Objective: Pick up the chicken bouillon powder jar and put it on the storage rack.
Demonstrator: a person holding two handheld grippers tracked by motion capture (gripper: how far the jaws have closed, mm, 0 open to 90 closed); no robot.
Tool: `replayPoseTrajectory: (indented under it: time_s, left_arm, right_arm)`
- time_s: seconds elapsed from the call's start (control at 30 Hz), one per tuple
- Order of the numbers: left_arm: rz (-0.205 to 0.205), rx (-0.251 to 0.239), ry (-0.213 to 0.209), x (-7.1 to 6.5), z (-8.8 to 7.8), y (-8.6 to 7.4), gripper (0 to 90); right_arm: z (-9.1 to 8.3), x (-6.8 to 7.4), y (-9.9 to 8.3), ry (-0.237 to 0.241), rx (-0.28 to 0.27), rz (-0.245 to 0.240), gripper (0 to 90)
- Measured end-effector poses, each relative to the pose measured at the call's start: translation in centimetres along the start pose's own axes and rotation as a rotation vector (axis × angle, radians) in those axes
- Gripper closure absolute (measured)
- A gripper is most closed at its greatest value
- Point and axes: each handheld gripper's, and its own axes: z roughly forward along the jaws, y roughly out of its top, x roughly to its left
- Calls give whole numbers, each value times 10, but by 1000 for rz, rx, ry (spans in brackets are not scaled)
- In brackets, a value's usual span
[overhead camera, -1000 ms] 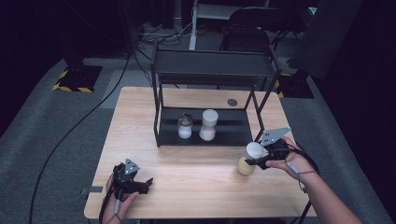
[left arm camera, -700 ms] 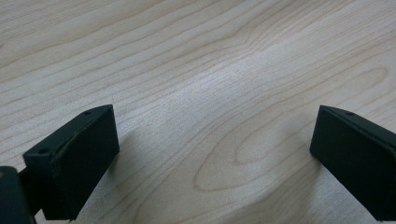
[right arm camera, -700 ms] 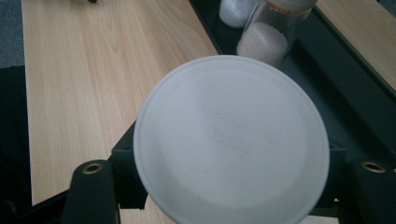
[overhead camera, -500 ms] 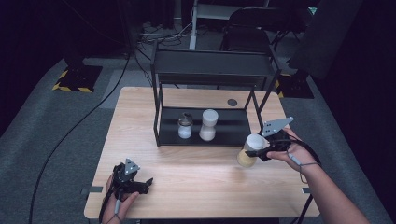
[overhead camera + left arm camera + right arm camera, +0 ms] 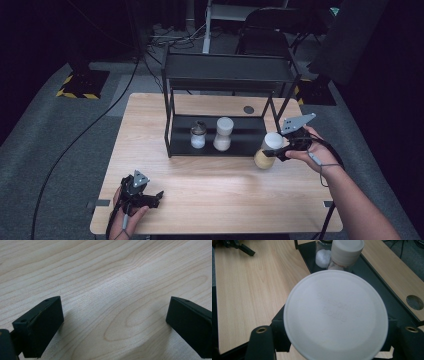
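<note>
My right gripper (image 5: pixel 276 150) is shut on a jar (image 5: pixel 263 160) with a white lid and pale yellow contents, held just above the table at the right front corner of the black rack (image 5: pixel 225 75). In the right gripper view the jar's white lid (image 5: pixel 335 315) sits between my jaws, above the rack's lower shelf (image 5: pixel 374 287). My left gripper (image 5: pixel 155 196) rests at the table's front left. Its jaws stand wide apart over bare wood (image 5: pixel 112 322), with nothing between them.
Two jars stand on the rack's lower shelf: a small glass one (image 5: pixel 198 135) with white contents and a taller white-lidded one (image 5: pixel 223 134). A round cable hole (image 5: pixel 248 109) lies behind the rack. Chairs and cables are beyond the table's far edge.
My right gripper has lifted the jar off the table and carried it slightly away, toward the rack's right corner. The left gripper has stayed put.
</note>
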Motion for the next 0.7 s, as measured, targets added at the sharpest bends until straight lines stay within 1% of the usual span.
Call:
replayPoseTrajectory:
  time_s: [0.4, 0.53, 0.7]
  left_arm:
    - [-1, 0, 0, 0, 0, 0, 12]
    - [-4, -2, 1, 0, 0, 0, 11]
    - [-4, -2, 2, 0, 1, 0, 11]
  right_arm:
    - [3, -13, 16, -29, 4, 4, 333]
    - [5, -18, 21, -30, 2, 10, 334]
    - [10, -23, 27, -37, 6, 4, 334]
